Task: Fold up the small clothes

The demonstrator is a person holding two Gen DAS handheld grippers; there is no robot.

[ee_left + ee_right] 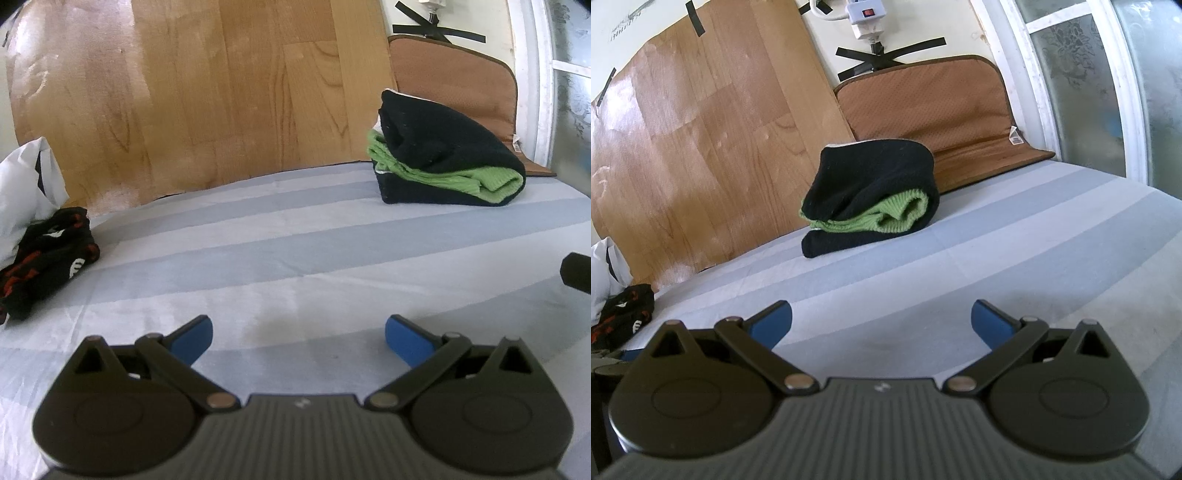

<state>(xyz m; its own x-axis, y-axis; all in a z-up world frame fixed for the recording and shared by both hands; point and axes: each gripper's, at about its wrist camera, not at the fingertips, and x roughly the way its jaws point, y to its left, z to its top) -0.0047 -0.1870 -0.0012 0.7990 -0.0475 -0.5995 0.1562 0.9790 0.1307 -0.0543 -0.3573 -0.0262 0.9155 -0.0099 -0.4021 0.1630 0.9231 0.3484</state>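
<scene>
Clothes: two lots on the bed [295, 229]. Folded stack [443, 155], one, black and green layers, at the far edge by the brown mat [461, 74]; exact garment count inside it cannot be told. Loose black garment [48, 254], one, red and white print, crumpled at the left edge, touching a white bag [26, 184]. Left gripper [298, 338]: one, jaws apart, holding nothing, over bare sheet between the two lots. Right gripper [881, 321]: one, jaws apart, holding nothing, facing the stack, well short of it. Step judged: the loose garment awaits folding. Risks: a pinch into the crumpled heap may catch several layers at once, so it will not spread flat; a low pinch may snag the sheet; dragging it may pull the bag along; a careless reach toward the stack could topple its bulging top layer.
</scene>
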